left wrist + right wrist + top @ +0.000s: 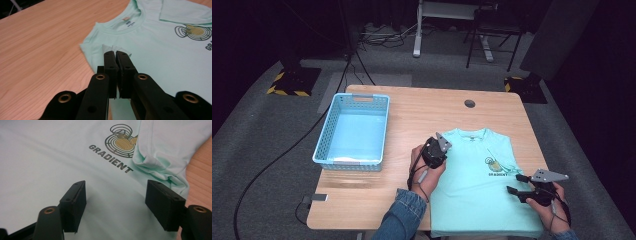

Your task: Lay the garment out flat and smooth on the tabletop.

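A mint-green T-shirt (477,200) lies flat on the front right of the wooden table (422,110), collar toward the far side, with a printed logo (496,165) on its chest. My left gripper (439,152) is at the shirt's left shoulder, shut on a small fold of the fabric that pokes out above its fingertips (115,52). My right gripper (513,183) hovers open over the shirt's right side; in the right gripper view its jaws stand wide apart (116,187) just below the logo (120,145), with nothing between them. The right sleeve (162,152) lies folded inward over the chest.
A light blue plastic basket (324,150) stands on the left half of the table. A round cable hole (469,103) is near the far edge. A small grey tag (318,197) lies at the front left corner. Bare wood separates basket and shirt.
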The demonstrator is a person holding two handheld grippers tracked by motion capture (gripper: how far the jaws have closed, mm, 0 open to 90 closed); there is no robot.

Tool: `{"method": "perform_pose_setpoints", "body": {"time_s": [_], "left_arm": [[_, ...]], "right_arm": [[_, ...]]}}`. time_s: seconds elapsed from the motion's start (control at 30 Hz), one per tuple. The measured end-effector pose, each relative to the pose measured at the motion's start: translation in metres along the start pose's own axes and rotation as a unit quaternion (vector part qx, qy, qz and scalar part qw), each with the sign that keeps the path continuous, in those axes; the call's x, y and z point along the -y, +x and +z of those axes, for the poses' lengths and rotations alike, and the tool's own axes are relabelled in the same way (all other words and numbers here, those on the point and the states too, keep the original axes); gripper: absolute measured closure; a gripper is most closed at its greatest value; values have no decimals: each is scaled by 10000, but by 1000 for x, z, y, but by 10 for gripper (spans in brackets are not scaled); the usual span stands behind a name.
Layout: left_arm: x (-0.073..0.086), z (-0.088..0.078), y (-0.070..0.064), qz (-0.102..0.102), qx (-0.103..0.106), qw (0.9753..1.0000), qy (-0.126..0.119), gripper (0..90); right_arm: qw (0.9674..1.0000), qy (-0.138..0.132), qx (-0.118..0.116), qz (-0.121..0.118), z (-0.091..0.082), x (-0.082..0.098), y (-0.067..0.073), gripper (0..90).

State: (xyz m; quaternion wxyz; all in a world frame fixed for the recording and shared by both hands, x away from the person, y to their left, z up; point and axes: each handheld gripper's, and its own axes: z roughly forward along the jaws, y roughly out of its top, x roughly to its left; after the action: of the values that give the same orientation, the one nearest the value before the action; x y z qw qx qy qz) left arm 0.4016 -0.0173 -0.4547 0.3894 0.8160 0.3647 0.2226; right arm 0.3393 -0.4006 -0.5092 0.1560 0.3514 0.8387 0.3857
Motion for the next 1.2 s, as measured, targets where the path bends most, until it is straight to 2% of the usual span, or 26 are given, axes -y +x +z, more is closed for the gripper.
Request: {"method": "perform_pose_setpoints", "body": {"time_s": [0.07,0.1,0.17,0.43,0.73,0.83,0.93,1.07,1.2], "left_arm": [[4,-6,12,-125,-131,9998,-32,870],[4,-6,12,-125,-131,9998,-32,870],[8,-11,22,-226,-246,9994,-12,870],[19,-15,40,-361,-515,9980,115,868],[33,-15,50,-546,-674,9959,275,857],[36,-18,52,-633,-817,9942,283,799],[38,-24,55,-828,-866,9926,215,726],[37,-26,54,-816,-820,9932,161,683],[33,-24,46,-766,-701,9946,90,642]], "right_arm": [[10000,0,-1,2,0,0,0,332],[10000,-1,-2,2,0,0,0,332],[10000,-3,-4,6,0,0,0,332],[10000,-5,-5,9,0,0,0,332],[10000,-4,-5,9,0,0,0,332],[10000,-4,-4,6,0,0,0,332],[10000,-3,-5,9,0,0,0,332],[10000,-4,-6,10,0,0,0,332],[10000,-1,-1,5,0,0,0,332]]}}
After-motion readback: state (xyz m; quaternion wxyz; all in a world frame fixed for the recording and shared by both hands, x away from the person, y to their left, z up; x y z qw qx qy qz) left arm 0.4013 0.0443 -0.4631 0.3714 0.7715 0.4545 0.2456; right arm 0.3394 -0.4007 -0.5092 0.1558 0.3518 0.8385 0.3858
